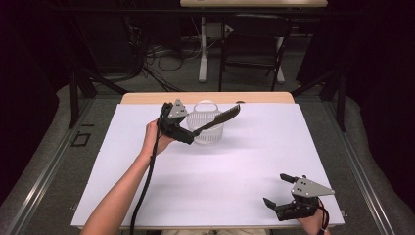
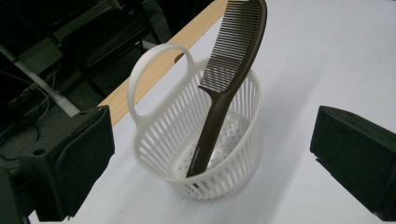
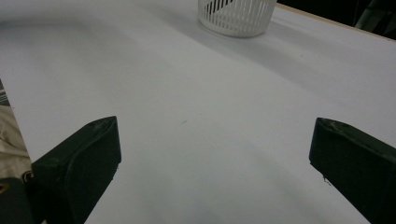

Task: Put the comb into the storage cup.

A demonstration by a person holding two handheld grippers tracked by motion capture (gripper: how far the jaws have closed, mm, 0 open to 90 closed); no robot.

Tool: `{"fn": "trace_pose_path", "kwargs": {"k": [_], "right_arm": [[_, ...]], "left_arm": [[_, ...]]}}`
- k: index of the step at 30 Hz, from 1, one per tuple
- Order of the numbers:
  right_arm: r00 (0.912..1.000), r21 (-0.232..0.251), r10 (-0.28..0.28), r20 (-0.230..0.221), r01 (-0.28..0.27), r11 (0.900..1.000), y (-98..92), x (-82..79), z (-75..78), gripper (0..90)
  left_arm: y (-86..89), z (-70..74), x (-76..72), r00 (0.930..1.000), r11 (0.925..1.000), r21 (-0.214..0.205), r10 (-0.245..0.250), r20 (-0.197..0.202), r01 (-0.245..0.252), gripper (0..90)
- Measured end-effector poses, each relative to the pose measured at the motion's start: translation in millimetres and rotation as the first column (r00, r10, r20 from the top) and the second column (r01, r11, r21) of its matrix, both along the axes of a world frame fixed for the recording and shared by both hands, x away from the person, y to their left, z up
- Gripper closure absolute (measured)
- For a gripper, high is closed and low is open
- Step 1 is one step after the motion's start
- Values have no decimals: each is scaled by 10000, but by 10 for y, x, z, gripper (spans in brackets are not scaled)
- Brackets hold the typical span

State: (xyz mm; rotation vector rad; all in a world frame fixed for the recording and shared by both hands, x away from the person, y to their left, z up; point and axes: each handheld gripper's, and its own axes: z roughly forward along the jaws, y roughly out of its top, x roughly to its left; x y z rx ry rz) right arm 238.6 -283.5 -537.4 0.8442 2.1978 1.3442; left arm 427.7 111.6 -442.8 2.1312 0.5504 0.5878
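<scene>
Left claw (image 1: 188,134) spread wide, nothing pinched, hovering just beside the white slatted plastic basket with a loop handle (image 1: 206,128); in the left gripper view both black jaws stand clear on either side of the basket (image 2: 205,140). Dark brown plastic comb (image 1: 219,121) stands inside the basket, handle end down on the perforated floor, toothed end leaning out over the rim toward the right; same in the left gripper view, comb (image 2: 224,88) tilted, touching the rim. Basket sits on the white table top (image 1: 220,176), toward its far edge. Right claw (image 1: 274,191) also spread, empty, resting low at the near right corner, well apart from the basket (image 3: 236,16). Progress judgement: comb-in-basket looks done, released; left hand only needs to clear away.
</scene>
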Motion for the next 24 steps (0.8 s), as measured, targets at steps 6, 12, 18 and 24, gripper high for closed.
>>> {"fn": "trace_pose_path", "kwargs": {"k": [6,12,18,24], "right_arm": [[10000,-27,25,-18,-25,10000,-6,5,-3,16],[10000,-54,3,-39,-4,10000,-4,2,0,16],[10000,-34,-11,-58,11,10000,0,5,-3,16],[10000,-53,-33,-57,32,10000,-3,6,-3,16]], "left_arm": [[131,-16,-102,9996,9996,-104,273,-72,-273,0],[238,-65,-228,9987,9988,-95,484,-144,-485,0],[328,-103,-350,9979,9979,-29,640,-133,-641,0],[414,-148,-457,9963,9963,-69,855,-128,-856,0]]}}
